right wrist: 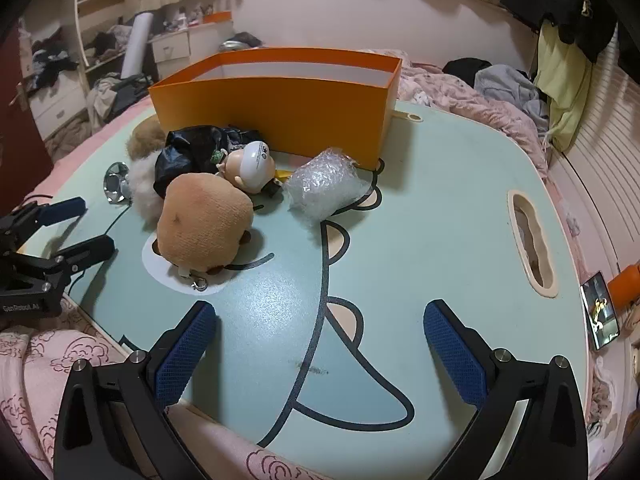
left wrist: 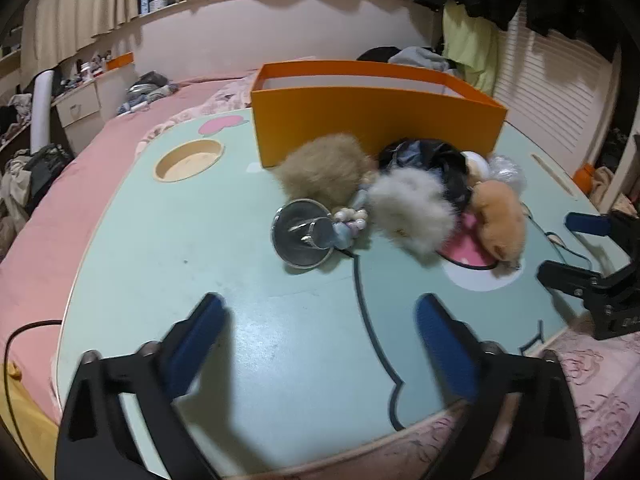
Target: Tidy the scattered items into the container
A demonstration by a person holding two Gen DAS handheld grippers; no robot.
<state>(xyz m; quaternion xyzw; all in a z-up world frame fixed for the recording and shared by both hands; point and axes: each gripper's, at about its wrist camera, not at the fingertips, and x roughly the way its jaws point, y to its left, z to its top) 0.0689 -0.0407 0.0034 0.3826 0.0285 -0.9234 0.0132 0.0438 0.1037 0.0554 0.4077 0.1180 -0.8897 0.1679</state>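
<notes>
Hovering both tools over the near edge of the lap table [left wrist: 168, 248], nothing picked up yet. Our left gripper [left wrist: 320, 344] is spread wide with bare tabletop between its pads; our right gripper [right wrist: 320, 352] stands likewise released and empty.

Orange box [right wrist: 280, 108] sits at the far side of the table, open top, looks empty from here. Items clustered just in front of it, touching one another: tan pompom [left wrist: 324, 172], white pompom [left wrist: 412, 212], orange plush [right wrist: 204, 224], black bag [right wrist: 188, 156], small doll head [right wrist: 252, 166], bubble-wrap wad [right wrist: 324, 184], bead string [left wrist: 352, 220], round metal tin [left wrist: 300, 240].

We judge this the opening approach. Next move: right side closes on the orange plush, nearest and clear on top; left side suits the tin or white pompom. Soft goods will squash, so pinch mid-body and lift over the box wall.
</notes>
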